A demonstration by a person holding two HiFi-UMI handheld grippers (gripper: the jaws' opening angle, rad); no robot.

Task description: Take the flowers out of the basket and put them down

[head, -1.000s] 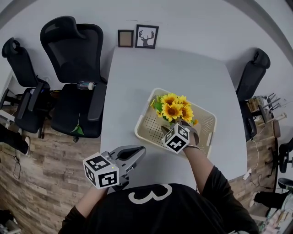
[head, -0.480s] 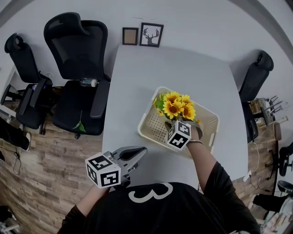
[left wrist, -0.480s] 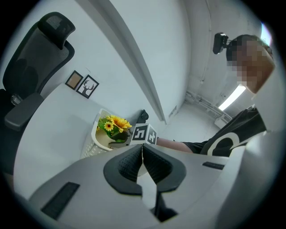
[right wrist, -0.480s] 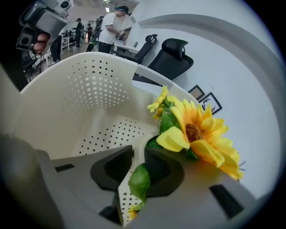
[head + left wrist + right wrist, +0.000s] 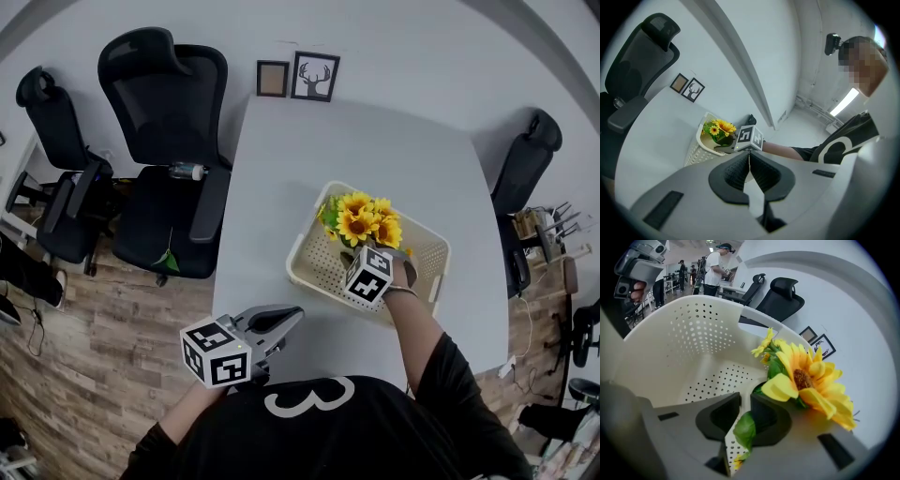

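A bunch of yellow sunflowers (image 5: 361,220) stands in the cream perforated basket (image 5: 309,267) on the white table. My right gripper (image 5: 361,251) reaches into the basket from the near side, under the blooms. In the right gripper view its jaws (image 5: 745,401) are closing round the base of the sunflowers (image 5: 806,376), with a green leaf hanging through the narrow gap. The basket wall (image 5: 693,333) rises behind. My left gripper (image 5: 291,317) hovers over the table's near left corner, shut and empty (image 5: 749,161), facing the basket (image 5: 696,150).
Two black office chairs (image 5: 173,141) stand left of the table, one holding a bottle (image 5: 187,172). Another chair (image 5: 525,164) is at the right. Two small picture frames (image 5: 300,77) lean at the table's far edge.
The right gripper has pushed a little further in under the blooms and its jaws have come together on the stems. The left gripper has barely moved.
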